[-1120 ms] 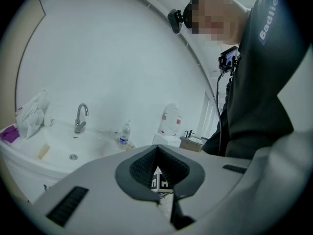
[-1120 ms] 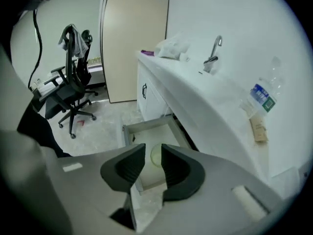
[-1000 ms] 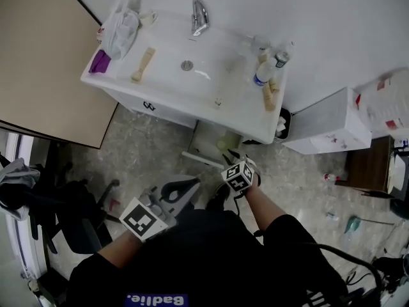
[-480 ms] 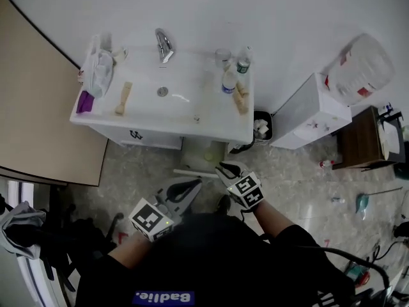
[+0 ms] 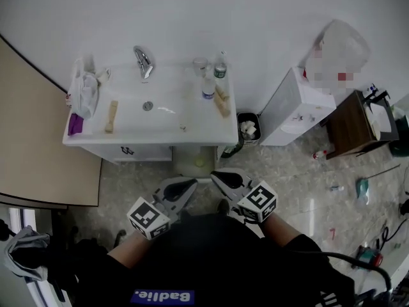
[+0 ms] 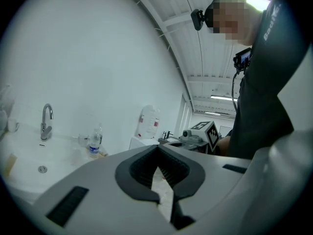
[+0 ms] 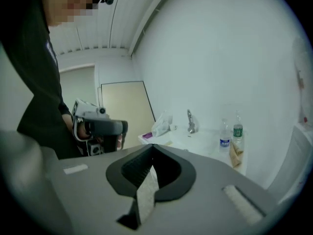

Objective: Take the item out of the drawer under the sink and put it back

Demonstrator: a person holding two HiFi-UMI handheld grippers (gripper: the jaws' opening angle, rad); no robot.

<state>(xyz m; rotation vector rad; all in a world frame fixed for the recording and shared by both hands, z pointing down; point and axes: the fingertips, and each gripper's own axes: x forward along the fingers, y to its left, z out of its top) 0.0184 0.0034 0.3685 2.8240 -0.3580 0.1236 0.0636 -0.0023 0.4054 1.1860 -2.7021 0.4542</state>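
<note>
Jaws together on left gripper (image 5: 191, 184), right gripper (image 5: 216, 175), both facing sink (image 5: 192, 135)

We see a white sink (image 5: 172, 117) with a silvery tap (image 5: 143, 61), a purple piece (image 5: 75, 123) at its left edge and a bottle (image 5: 208, 87) with a blue label toward its right. The door (image 5: 32, 146) on the left is tan, the floor (image 5: 287, 171) mottled grey-beige, the small table (image 5: 350, 125) on the right dark brown. The left gripper (image 5: 187, 187) and right gripper (image 5: 219, 178) are pale grey with black-lined jaws and black-and-white square markers.

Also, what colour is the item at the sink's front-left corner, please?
That item is purple, clearest in the head view.
</note>
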